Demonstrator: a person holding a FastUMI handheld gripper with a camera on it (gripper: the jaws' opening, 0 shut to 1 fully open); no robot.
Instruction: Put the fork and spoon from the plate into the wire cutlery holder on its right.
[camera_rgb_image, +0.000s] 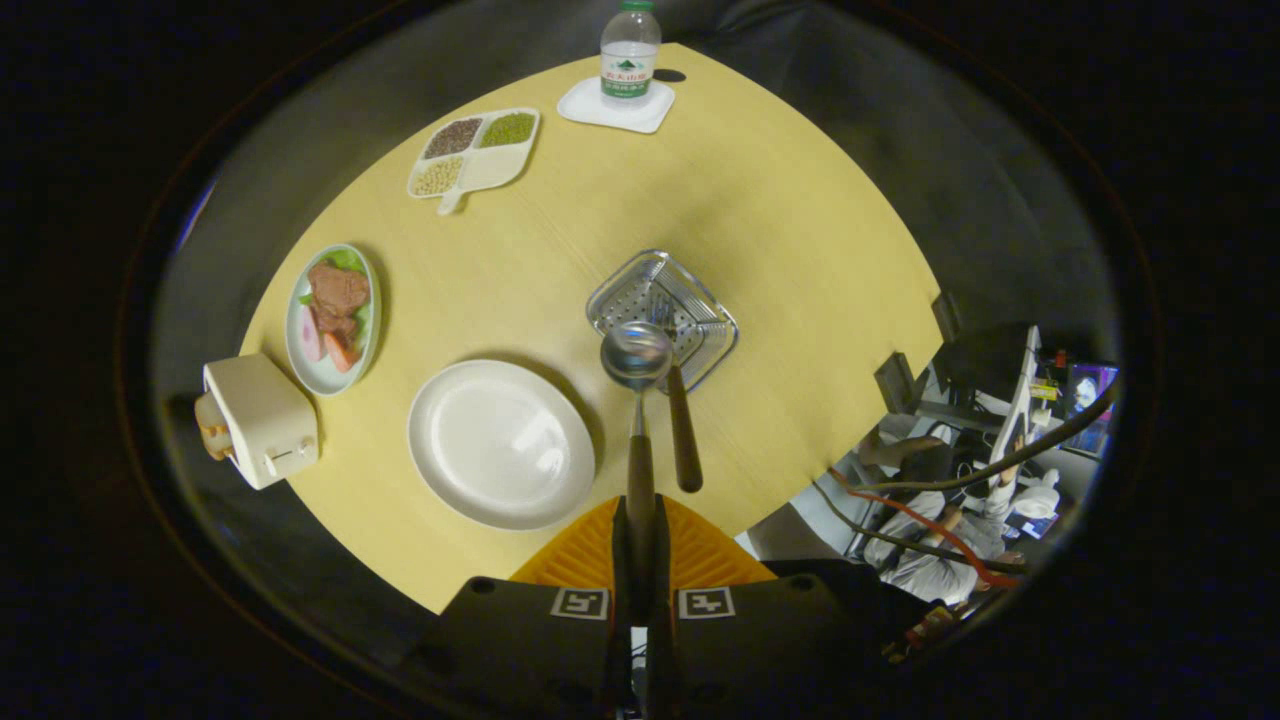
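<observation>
While its two fingers press together on the brown handle of the spoon (637, 400), the gripper (640, 530) holds that spoon up above the table (780, 220), handle clamped between the fingers with hardly any gap and the shiny bowl out ahead, over the near rim of the wire cutlery holder (662, 312). Inside that holder leans the fork (680, 415), tines down in the mesh and its brown handle sticking out toward the fingers, just beside the spoon's shaft. To the left of the holder, near the table's front edge, sits the white plate (500, 442), bare. Farther left a small oval dish of meat and greens (333, 318) lies by the left edge, with a cream toaster (260, 420) at the near left corner. Toward the far edge stand a divided tray of grains (473, 155) and a water bottle (628, 50) on a white coaster (616, 108); its green label is too small to make out.
</observation>
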